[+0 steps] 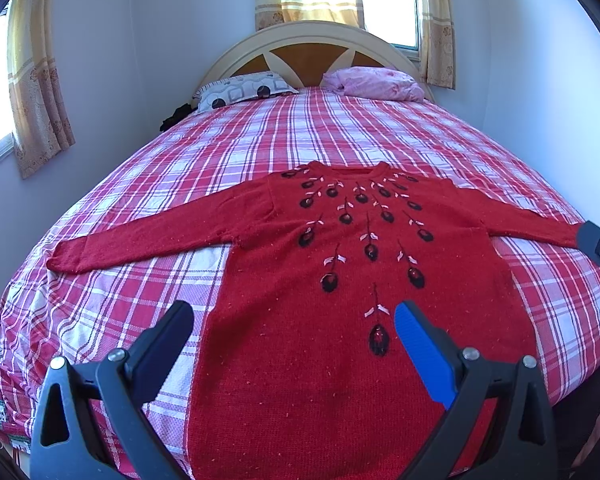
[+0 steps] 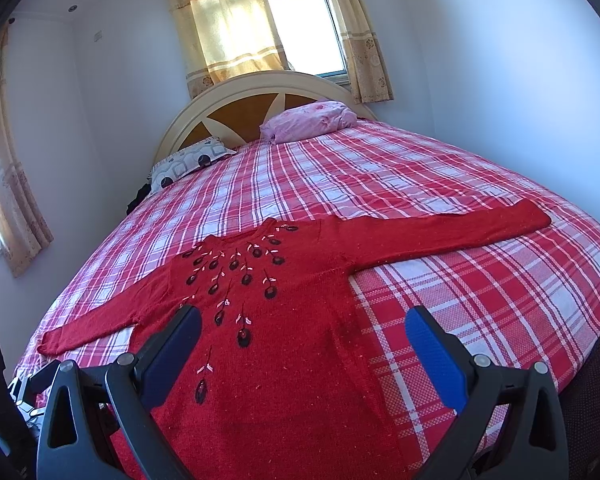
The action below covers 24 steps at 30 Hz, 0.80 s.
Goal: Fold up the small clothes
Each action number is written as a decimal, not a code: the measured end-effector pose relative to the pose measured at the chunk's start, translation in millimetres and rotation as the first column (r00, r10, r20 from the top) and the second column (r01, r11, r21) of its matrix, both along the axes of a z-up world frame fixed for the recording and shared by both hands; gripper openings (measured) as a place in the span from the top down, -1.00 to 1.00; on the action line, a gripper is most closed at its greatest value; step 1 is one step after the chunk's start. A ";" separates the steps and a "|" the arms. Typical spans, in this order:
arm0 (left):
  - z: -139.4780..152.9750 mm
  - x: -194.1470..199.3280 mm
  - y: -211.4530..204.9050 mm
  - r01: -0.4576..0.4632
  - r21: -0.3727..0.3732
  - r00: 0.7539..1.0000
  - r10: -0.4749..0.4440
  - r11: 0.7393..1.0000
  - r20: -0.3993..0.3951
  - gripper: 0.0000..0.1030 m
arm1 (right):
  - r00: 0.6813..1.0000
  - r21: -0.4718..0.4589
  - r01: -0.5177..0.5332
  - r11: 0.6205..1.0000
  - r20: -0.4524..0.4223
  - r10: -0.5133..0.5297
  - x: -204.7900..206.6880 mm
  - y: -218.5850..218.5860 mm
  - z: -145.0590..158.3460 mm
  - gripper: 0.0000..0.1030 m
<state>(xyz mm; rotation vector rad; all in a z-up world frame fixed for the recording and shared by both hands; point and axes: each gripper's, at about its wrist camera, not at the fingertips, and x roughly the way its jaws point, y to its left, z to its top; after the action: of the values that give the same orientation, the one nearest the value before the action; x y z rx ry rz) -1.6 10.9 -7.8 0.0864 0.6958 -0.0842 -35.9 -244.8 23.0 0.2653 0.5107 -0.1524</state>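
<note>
Red knitted sweater (image 1: pixel 340 280) lies flat, sleeves spread, on plaid bedsheet (image 1: pixel 320 132)

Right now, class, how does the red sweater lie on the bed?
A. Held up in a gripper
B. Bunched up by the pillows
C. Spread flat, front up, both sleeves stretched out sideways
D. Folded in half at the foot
C: the red sweater lies flat on the plaid bedspread, embroidered front up, sleeves out to each side; both grippers are open and empty.

Home bedroom: bed (image 1: pixel 340 128) with plaid sheet, pillows (image 1: pixel 244 90), headboard (image 1: pixel 308 40), curtained windows (image 2: pixel 300 28).
</note>
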 end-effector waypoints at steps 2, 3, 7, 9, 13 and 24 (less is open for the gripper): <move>-1.6 0.1 -1.3 0.001 0.001 1.000 -0.001 1.000 -0.002 -0.99 | 1.000 0.004 0.003 1.000 -0.006 -0.002 1.3 -1.8 -3.0 -0.98; -2.6 0.5 -1.8 0.003 0.000 1.000 -0.003 1.000 -0.002 -1.00 | 1.000 0.011 0.005 1.000 -0.010 -0.005 2.7 -3.7 -5.5 -0.98; -10.1 3.5 -2.7 0.017 -0.013 1.000 -0.017 1.000 -0.001 -1.00 | 0.999 0.005 0.031 1.000 -0.021 -0.031 10.3 -18.1 -17.8 -0.98; -15.7 6.8 -2.7 0.033 -0.020 0.999 -0.033 0.999 -0.004 -1.00 | 0.998 -0.010 0.060 0.998 -0.025 -0.060 14.3 -33.4 -21.9 -0.98; -23.6 18.2 -2.4 0.066 -0.035 0.998 -0.066 0.997 0.006 -1.00 | 0.990 -0.017 0.138 0.990 -0.010 -0.138 17.2 -87.6 -27.6 -0.98; -27.9 82.5 4.9 0.053 -0.069 0.999 -0.052 0.996 0.008 -1.00 | 0.856 0.106 0.511 0.853 -0.161 -0.492 55.3 -329.7 -42.3 -0.48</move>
<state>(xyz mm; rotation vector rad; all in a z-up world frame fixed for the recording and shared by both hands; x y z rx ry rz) 80.9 15.8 -35.7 0.0381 0.6842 -0.1586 19.5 -574.6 -19.3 0.5346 0.5734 -0.6511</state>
